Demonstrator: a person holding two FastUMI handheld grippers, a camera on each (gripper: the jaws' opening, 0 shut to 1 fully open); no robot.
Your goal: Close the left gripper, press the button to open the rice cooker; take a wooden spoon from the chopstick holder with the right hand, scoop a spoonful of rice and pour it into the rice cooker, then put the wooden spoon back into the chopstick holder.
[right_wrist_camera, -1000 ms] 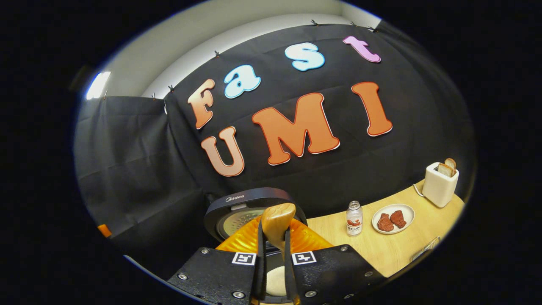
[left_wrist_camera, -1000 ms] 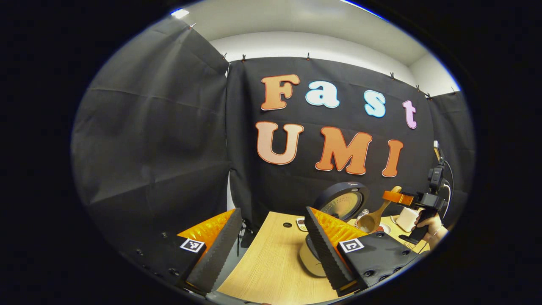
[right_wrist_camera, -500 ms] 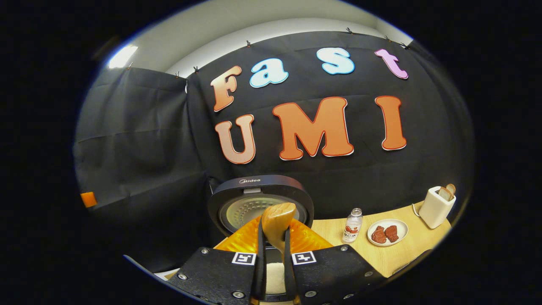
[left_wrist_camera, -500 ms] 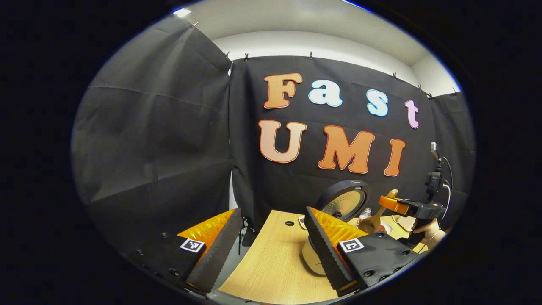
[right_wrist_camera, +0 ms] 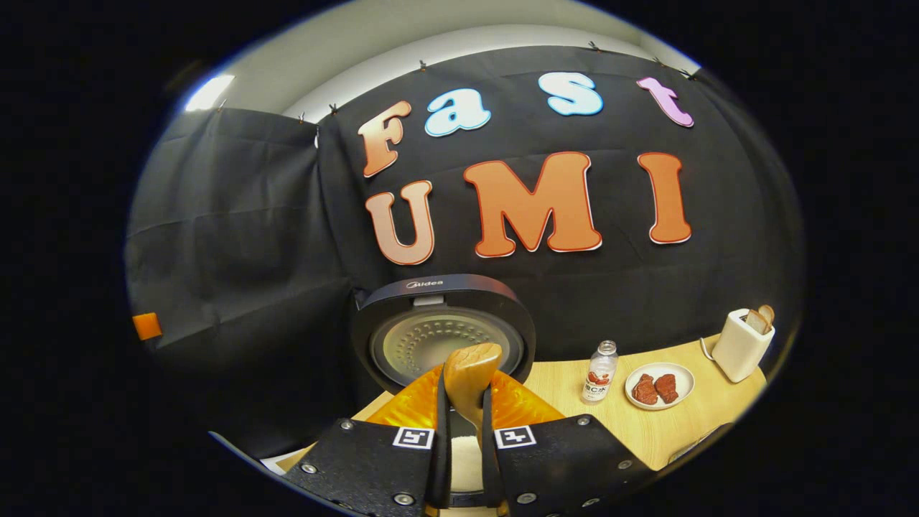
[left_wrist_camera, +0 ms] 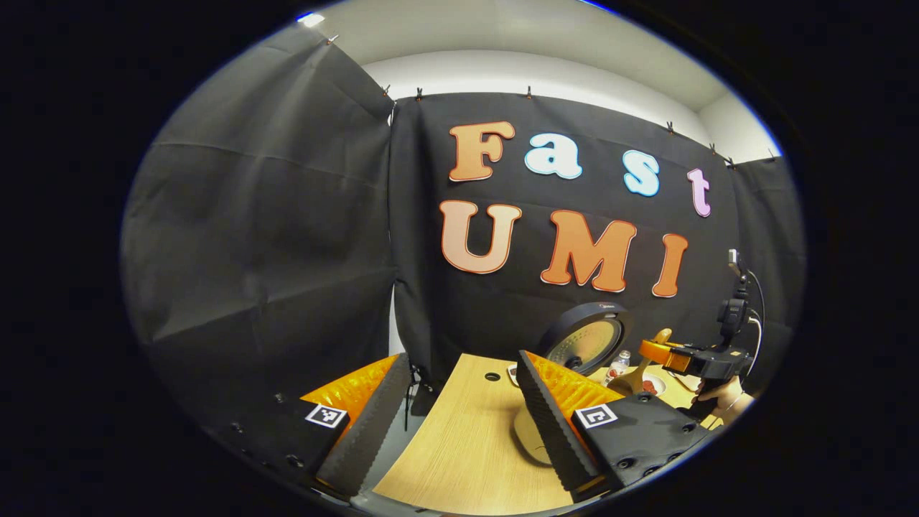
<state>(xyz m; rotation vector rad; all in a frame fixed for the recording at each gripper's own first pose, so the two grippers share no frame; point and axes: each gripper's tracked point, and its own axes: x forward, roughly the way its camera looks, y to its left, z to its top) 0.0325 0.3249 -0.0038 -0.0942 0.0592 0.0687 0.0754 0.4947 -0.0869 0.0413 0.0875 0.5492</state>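
Right tool (right_wrist_camera: 465, 445) pinches the wooden spoon (right_wrist_camera: 470, 377) by its stiff, light handle at 6 o'clock; left tool (left_wrist_camera: 459, 424) spread.

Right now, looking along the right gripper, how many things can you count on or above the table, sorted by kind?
Kitchen appliances: 2, the rice cooker and the toaster
Bottles: 1, the bottle
Plates: 1, the plate carrying meat
Spoons: 1, the wooden spoon
Total: 5
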